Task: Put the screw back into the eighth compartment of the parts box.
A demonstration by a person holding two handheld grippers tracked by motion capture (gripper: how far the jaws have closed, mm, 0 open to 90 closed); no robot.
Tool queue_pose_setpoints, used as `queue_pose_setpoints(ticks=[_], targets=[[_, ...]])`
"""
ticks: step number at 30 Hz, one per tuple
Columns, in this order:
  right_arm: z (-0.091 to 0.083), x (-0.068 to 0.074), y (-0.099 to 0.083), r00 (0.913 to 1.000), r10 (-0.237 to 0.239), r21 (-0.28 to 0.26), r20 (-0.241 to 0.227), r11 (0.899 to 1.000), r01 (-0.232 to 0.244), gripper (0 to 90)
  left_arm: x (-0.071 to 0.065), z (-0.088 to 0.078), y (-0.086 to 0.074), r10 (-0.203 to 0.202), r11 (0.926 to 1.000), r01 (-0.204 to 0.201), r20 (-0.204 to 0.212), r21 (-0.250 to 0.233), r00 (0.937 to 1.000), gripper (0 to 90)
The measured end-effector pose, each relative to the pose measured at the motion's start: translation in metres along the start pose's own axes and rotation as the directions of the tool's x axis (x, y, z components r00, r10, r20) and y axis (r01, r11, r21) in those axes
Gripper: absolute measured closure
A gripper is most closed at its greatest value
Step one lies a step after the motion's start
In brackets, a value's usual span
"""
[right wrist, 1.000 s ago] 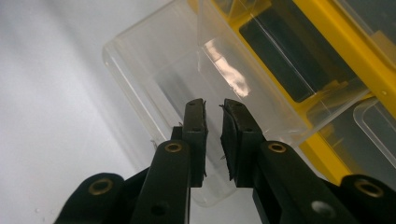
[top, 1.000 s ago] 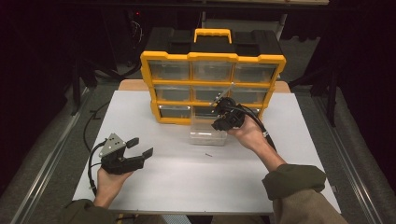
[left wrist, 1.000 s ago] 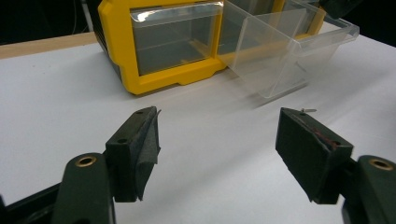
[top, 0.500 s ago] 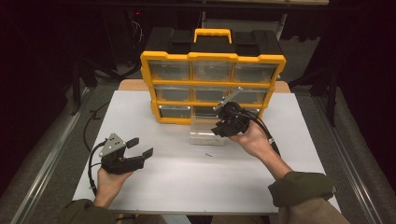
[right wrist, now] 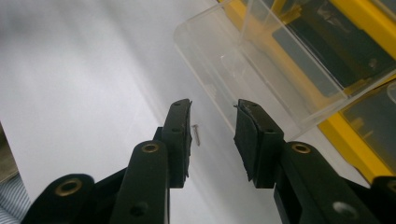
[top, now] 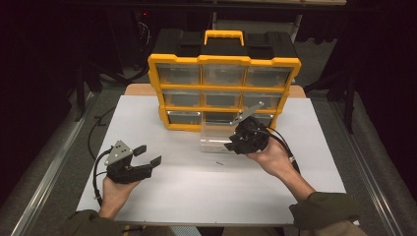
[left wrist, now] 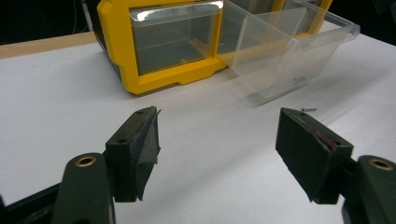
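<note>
The right tool (top: 235,143) has slid back from the drawer (top: 216,135), jaws opening, empty; centre them over the screw (right wrist: 197,134). Left tool (top: 147,156) released.

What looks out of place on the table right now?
A small screw lies loose on the white table, outside the clear drawer pulled from the yellow organizer; the right gripper hovers open over it.
</note>
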State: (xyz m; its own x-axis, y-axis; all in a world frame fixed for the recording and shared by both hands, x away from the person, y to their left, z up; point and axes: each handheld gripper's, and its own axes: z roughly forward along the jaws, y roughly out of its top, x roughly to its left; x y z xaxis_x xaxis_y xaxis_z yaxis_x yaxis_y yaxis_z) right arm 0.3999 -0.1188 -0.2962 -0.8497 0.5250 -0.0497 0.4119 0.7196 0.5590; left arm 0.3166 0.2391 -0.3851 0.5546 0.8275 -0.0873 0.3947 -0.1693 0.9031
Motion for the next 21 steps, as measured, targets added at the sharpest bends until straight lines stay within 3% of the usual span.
queue_pose_setpoints(ticks=[11,21], targets=[[0.014,0.012,-0.014,0.9995,0.001,0.013,-0.032,1.000,-0.001,68.9,0.000,0.000,0.000,0.001,1.0000,-0.001,0.000,0.000,1.0000,30.6],[0.031,0.014,-0.022,0.9991,0.011,0.033,-0.041,0.999,-0.009,70.1,0.000,0.000,0.000,0.000,1.0000,0.000,0.001,-0.001,1.0000,30.6]])
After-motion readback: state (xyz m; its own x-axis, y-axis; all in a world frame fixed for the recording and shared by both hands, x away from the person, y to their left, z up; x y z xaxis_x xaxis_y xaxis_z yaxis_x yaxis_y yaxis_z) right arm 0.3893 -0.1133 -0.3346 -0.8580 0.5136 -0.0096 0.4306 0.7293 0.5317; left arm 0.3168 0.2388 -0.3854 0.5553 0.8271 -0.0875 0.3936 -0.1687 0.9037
